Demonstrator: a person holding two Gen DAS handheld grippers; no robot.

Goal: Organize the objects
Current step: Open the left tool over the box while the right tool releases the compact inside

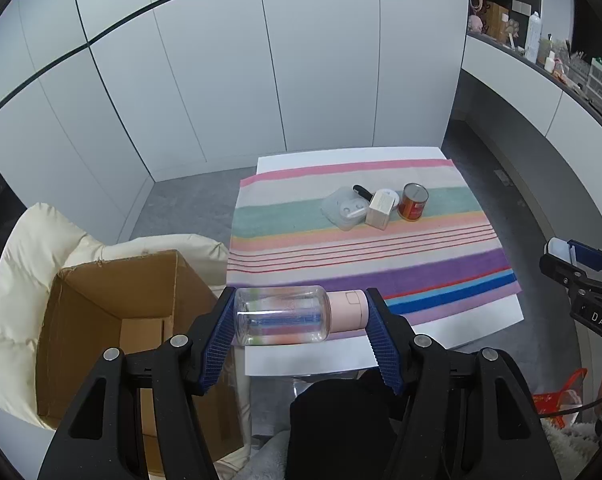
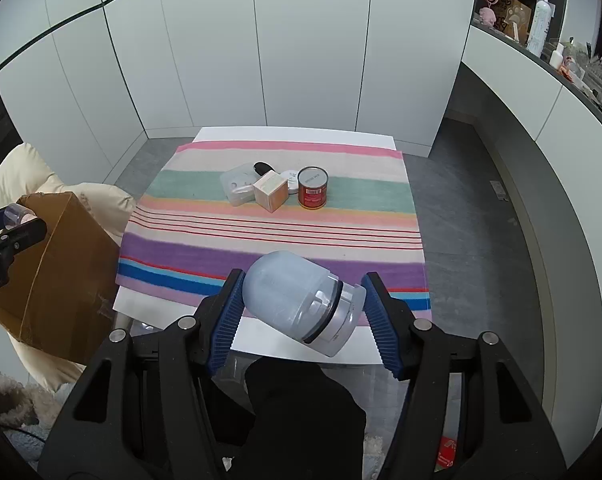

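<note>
Left wrist view: the left gripper [image 1: 301, 316] is clamped endwise on a clear bottle [image 1: 283, 315] with a pink cap, held sideways above the table [image 1: 481, 324] edge, beside an open cardboard box [image 1: 113, 312].

Right wrist view: the right gripper [image 2: 303, 304] is clamped on a translucent blue-grey container [image 2: 297, 300], tilted, above the striped cloth [image 2: 261, 240]. A red can [image 2: 312, 188] stands farther back.

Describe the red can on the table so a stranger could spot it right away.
Find the striped cloth covering the table. On its green stripe sits a small cluster of things; the can stands upright at the cluster's right end, the only red, round thing there.
</note>
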